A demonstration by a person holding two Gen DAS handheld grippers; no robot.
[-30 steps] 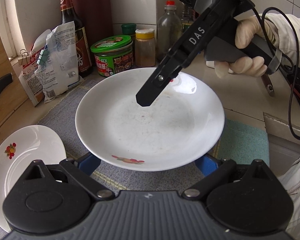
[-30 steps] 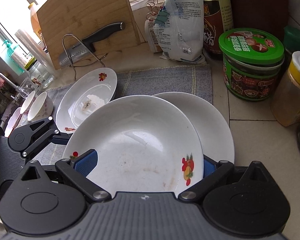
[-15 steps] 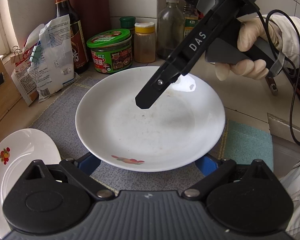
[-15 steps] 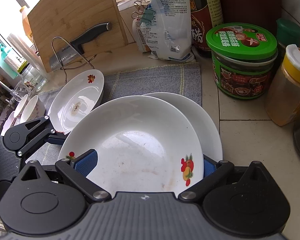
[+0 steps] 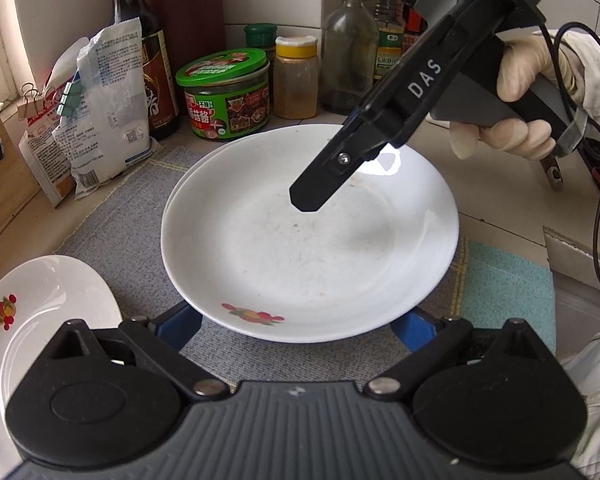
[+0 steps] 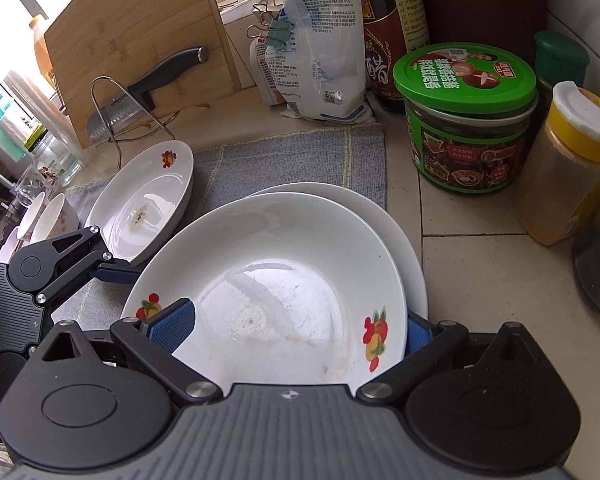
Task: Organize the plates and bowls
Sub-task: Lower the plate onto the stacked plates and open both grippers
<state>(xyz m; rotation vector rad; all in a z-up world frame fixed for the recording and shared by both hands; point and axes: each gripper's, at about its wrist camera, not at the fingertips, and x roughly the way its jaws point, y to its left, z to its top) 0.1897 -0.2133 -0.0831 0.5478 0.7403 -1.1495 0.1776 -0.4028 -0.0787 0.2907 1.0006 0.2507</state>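
Observation:
A white plate with fruit prints (image 5: 308,248) (image 6: 284,280) sits tilted over a second white plate (image 6: 380,216) on the grey mat. My left gripper (image 5: 300,332) has its blue fingers (image 5: 180,328) spread wide under the near rim; whether it grips is hidden. My right gripper (image 6: 292,324) has one blue finger (image 6: 172,324) inside the bowl of the top plate and the other behind its rim. A third plate (image 5: 40,312) (image 6: 144,204) lies on the mat's left. Small bowls (image 6: 52,216) stand at far left.
A green-lidded jar (image 6: 468,116), a yellow-capped spice jar (image 6: 568,160), a sauce bottle (image 5: 140,44) and a clipped white bag (image 6: 320,48) crowd the back. A cutting board (image 6: 140,40) and a cleaver on a wire rack (image 6: 140,104) stand back left. A teal cloth (image 5: 508,280) lies to the right.
The top plate has moved toward the jars and now sits lower over the second plate. Both grippers moved along with it.

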